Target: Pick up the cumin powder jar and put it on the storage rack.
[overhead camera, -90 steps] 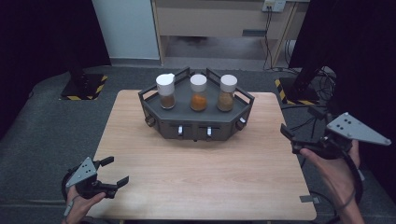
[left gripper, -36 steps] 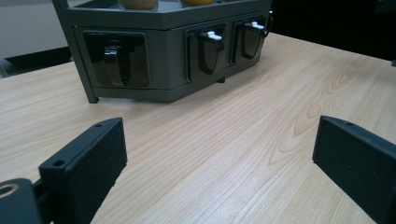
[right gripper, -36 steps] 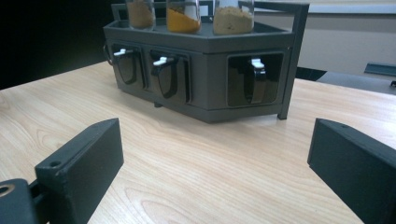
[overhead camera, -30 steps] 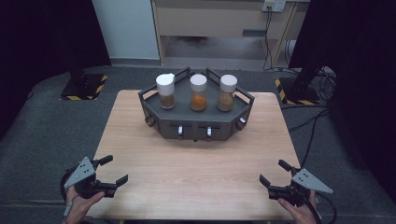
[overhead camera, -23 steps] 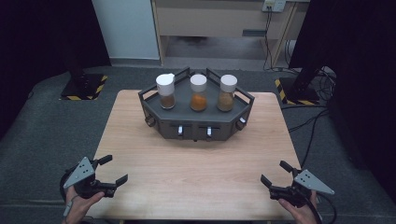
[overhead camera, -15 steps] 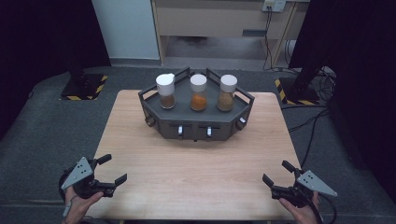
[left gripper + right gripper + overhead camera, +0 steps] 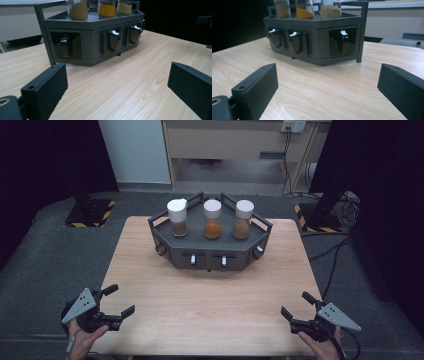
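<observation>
A dark grey six-sided rack stands at the back middle of the wooden table. On its top tray stand three white-capped jars: one of brown powder, one of orange powder, one of tan powder. Small white-tipped handles show in the rack's front openings. My left gripper rests open at the table's front left corner, nothing between its jaws. My right gripper is open and empty at the front right corner. Both gripper views look across bare wood at the rack.
Grey carpet surrounds the table. Two black stand bases with yellow-striped edges sit behind the back corners, and cables trail on the floor at the right. A wide stretch of bare tabletop lies between the rack and the grippers.
The right gripper has come down from beside the table's right edge to the front right corner and has barely shifted in the last second. The left gripper has stayed almost still.
</observation>
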